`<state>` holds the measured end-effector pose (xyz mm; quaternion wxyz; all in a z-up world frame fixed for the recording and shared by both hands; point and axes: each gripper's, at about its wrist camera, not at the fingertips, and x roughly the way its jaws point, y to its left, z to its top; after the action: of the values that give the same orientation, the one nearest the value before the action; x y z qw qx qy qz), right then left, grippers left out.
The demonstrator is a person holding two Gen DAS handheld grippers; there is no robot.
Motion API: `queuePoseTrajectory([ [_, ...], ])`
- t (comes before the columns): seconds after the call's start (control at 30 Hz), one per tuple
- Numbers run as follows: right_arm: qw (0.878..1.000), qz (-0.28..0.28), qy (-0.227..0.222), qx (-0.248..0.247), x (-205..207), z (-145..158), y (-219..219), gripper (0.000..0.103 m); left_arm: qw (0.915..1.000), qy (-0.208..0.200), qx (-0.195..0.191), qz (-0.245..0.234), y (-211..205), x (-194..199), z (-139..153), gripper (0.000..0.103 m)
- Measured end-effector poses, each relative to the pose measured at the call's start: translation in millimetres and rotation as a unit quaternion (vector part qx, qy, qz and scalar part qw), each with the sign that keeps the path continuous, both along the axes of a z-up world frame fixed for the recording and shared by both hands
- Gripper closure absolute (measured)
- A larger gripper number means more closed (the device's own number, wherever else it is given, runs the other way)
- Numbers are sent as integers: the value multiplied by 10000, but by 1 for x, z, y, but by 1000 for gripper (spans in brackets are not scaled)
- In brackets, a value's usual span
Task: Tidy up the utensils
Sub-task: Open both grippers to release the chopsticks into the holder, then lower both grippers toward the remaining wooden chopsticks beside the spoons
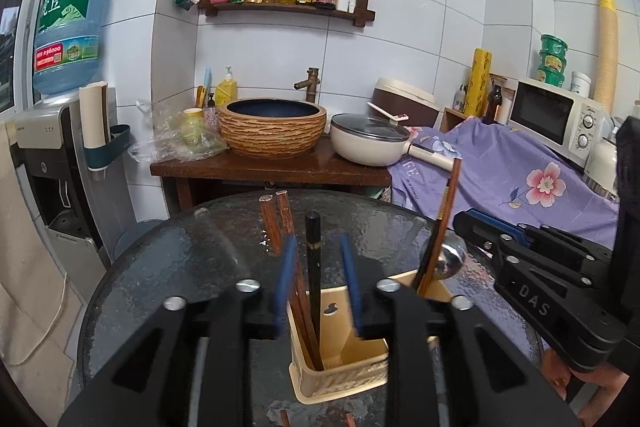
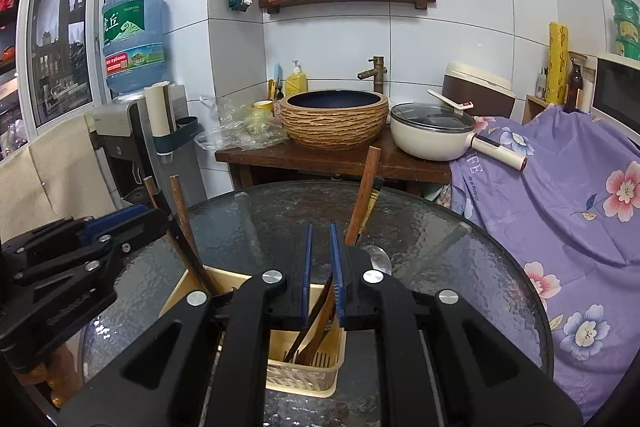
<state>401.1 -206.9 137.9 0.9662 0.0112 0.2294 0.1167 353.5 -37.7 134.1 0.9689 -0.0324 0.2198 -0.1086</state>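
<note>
- Left gripper (image 1: 318, 283): blue-padded jaws parted, no pad pressing anything; a black chopstick (image 1: 313, 267) and two brown chopsticks (image 1: 280, 223) stand in the gap, upright to slightly tilted, their lower ends inside the holder.
- Right gripper (image 2: 320, 267): blue pads a narrow way apart, not clamping; brown wooden utensils (image 2: 316, 323) lean between and below them into the holder, with one brown stick (image 2: 362, 203) rising toward 1 o'clock.
- Utensil holder (image 1: 340, 375): beige, two compartments, standing on the table directly under both grippers at 6 o'clock in each wrist view; chopsticks sit in the left-hand compartment, the wooden pieces in the slotted right-hand one (image 2: 304, 371).
- Metal spoon (image 1: 450, 259): bowl showing just beside the holder's far right corner, at 2 o'clock from the left gripper; whether it rests in the holder cannot be told.
- Round glass table (image 2: 460, 259): dark, textured top carrying the holder.
- Purple floral cloth (image 2: 560, 187): draped at 3 o'clock, beyond the table edge.
- Wooden counter (image 2: 320, 159): at 12 o'clock, bearing a woven-pattern basin (image 2: 334, 123) and a cream pan (image 2: 432, 135) with a glass lid.
- Water dispenser bottle (image 2: 134, 39): at 10 o'clock.
- Wall shelf (image 2: 344, 1): at 12 o'clock, highest and farthest, lined with sauce bottles.
</note>
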Motion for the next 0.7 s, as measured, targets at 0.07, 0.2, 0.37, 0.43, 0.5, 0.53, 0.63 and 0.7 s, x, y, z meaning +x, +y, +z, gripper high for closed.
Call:
queuePoseTrajectory([
  [0.07, 9999, 5, -97, 103, -9, 0, -4, 58, 9999, -103, -27, -4, 3, -12, 1, 55],
  [0.2, 9995, 28, -329, 11, -36, 0, -3, 58, 9996, -282, 53, 87, 11, -38, 0, 40],
  [0.37, 9997, 121, -196, 38, -66, -12, -2, 57, 9995, -224, 70, 235, 28, -62, -14, 28],
  [0.43, 9998, 182, 28, -27, -74, -25, 0, 57, 9993, -85, 198, 290, 33, -68, -23, 28],
  [0.5, 9994, 212, 245, -111, -80, -40, 4, 57, 9991, 90, 306, 281, 35, -71, -34, 28],
  [0.53, 9988, 232, 381, -186, -82, -49, 6, 57, 9988, 170, 350, 290, 36, -72, -40, 28],
  [0.63, 9969, 295, 662, -317, -88, -72, 12, 57, 9970, 477, 504, 352, 41, -74, -60, 29],
  [0.7, 9947, 351, 897, -366, -92, -89, 17, 57, 9952, 728, 545, 369, 45, -74, -76, 33],
])
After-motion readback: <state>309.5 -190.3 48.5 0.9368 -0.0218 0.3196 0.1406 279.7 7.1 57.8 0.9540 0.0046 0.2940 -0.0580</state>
